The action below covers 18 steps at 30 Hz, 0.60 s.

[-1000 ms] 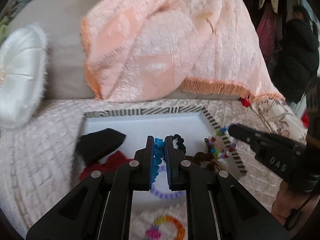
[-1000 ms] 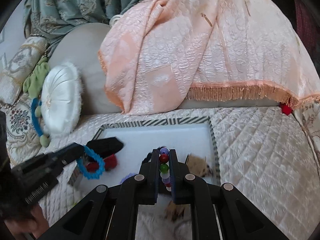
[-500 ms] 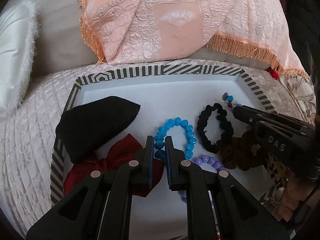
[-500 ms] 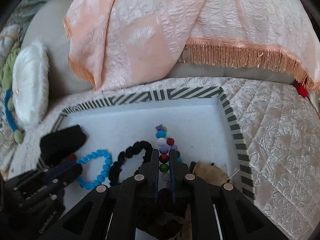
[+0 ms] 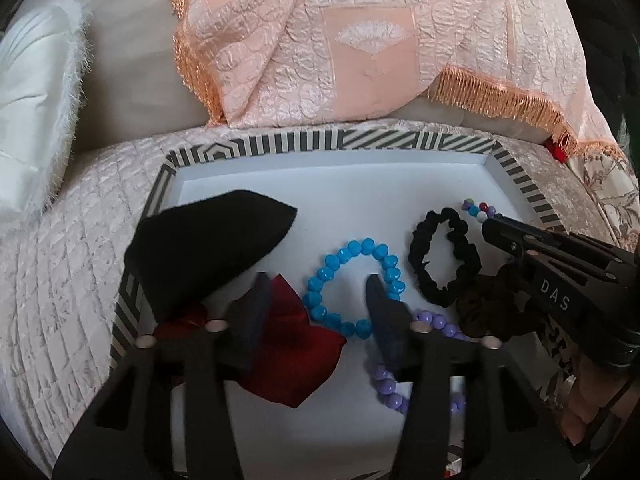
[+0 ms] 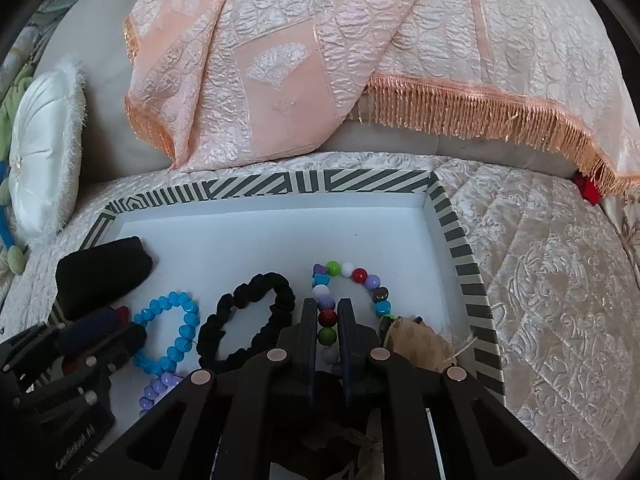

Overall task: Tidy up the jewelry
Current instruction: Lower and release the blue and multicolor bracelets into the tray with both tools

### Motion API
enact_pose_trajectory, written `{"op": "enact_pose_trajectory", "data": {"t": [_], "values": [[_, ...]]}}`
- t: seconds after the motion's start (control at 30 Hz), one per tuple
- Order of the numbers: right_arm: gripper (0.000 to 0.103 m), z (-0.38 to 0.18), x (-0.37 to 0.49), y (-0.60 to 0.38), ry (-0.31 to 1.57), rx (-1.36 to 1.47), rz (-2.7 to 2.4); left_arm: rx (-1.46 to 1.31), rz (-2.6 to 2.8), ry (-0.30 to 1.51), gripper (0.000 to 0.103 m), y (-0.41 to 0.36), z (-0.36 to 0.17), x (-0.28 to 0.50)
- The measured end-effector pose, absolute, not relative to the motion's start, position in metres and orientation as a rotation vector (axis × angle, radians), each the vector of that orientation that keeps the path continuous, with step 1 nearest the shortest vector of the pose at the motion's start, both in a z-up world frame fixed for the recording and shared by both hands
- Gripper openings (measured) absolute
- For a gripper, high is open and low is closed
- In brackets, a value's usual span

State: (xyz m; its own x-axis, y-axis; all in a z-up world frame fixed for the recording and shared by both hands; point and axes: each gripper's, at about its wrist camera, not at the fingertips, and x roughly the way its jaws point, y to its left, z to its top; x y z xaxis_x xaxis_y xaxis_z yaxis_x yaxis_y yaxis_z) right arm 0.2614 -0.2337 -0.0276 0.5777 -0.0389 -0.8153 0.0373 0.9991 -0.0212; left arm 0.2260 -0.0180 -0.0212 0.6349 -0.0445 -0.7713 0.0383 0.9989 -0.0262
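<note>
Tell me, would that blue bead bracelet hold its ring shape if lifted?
Probably not: the blue bead bracelet lies in a loose, uneven loop, so it would likely sag. Its glossy round beads look slippery. Small, so probably light.

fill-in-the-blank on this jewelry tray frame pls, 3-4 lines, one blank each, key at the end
1. The bracelet lying between the open left tongs is ____ in colour.
2. The right tongs are shut on the ____ bead bracelet.
3. The black scrunchie lies between the blue bracelet and the ____ bracelet.
4. The rim of the tray carries a black-and-white ____ pattern.

Missing words: blue; multicoloured; multicoloured; striped
</note>
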Motion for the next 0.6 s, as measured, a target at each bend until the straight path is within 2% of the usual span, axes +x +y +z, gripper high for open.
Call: {"op": "enact_pose_trajectory", "data": {"t": [0.17, 0.23, 0.3, 0.6], "values": [[0.011, -0.026, 0.261, -0.23, 0.95, -0.016, -0.057, -0.007, -0.043, 0.874, 0.052, -0.017, -0.021, 0.225], [0.029, -0.023, 0.259, -0.227, 0.939, -0.031, -0.068, -0.011, -0.039, 0.871, 0.052, -0.016, -0.02, 0.225], [0.04, -0.02, 0.257, -0.226, 0.919, -0.041, -0.072, -0.019, -0.035, 0.868, 0.052, -0.014, -0.018, 0.225], [0.04, 0.0, 0.245, -0.219, 0.877, -0.064, -0.077, -0.021, -0.028, 0.839, 0.052, -0.011, 0.003, 0.215]]}}
